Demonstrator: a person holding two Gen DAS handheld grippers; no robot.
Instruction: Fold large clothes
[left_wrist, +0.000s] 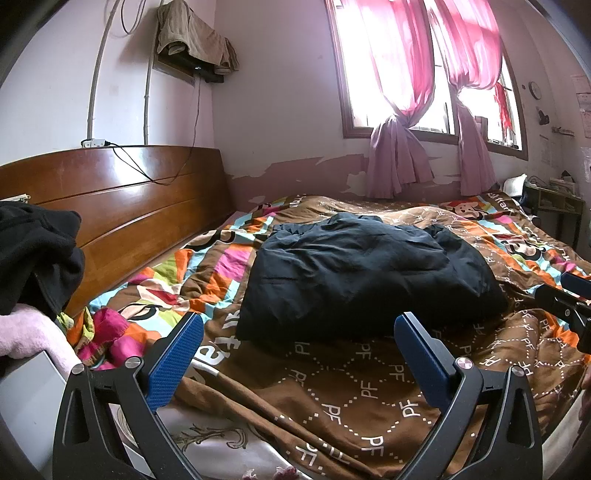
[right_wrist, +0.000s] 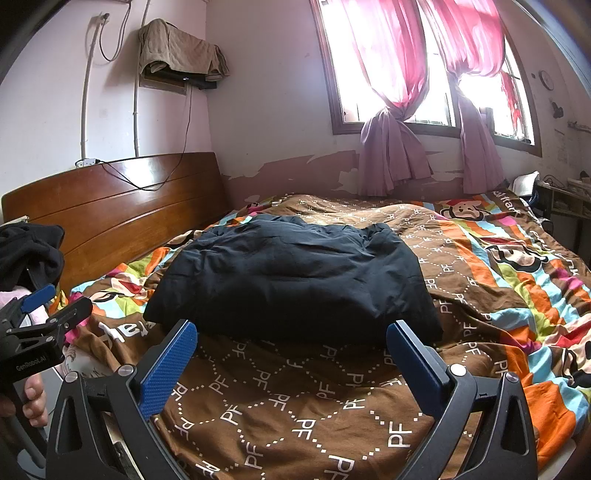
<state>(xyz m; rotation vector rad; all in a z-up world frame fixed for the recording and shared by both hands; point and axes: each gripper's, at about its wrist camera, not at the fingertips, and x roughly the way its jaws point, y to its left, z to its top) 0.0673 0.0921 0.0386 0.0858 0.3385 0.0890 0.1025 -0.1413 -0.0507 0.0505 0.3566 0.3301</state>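
Observation:
A dark navy padded garment (left_wrist: 362, 277) lies folded into a thick rectangular bundle on the patterned quilt (left_wrist: 369, 391); it also shows in the right wrist view (right_wrist: 291, 280). My left gripper (left_wrist: 299, 332) is open and empty, held just above the quilt in front of the bundle's near edge. My right gripper (right_wrist: 291, 339) is open and empty, also just short of the bundle's near edge. The right gripper shows at the right edge of the left wrist view (left_wrist: 569, 299); the left gripper shows at the left edge of the right wrist view (right_wrist: 48, 310).
A wooden headboard (left_wrist: 122, 206) runs along the left. A pile of black clothes (left_wrist: 33, 258) and a pink fabric (left_wrist: 26, 332) sit at the near left. A window with pink curtains (left_wrist: 402, 110) is behind the bed. A small table (left_wrist: 554, 206) stands far right.

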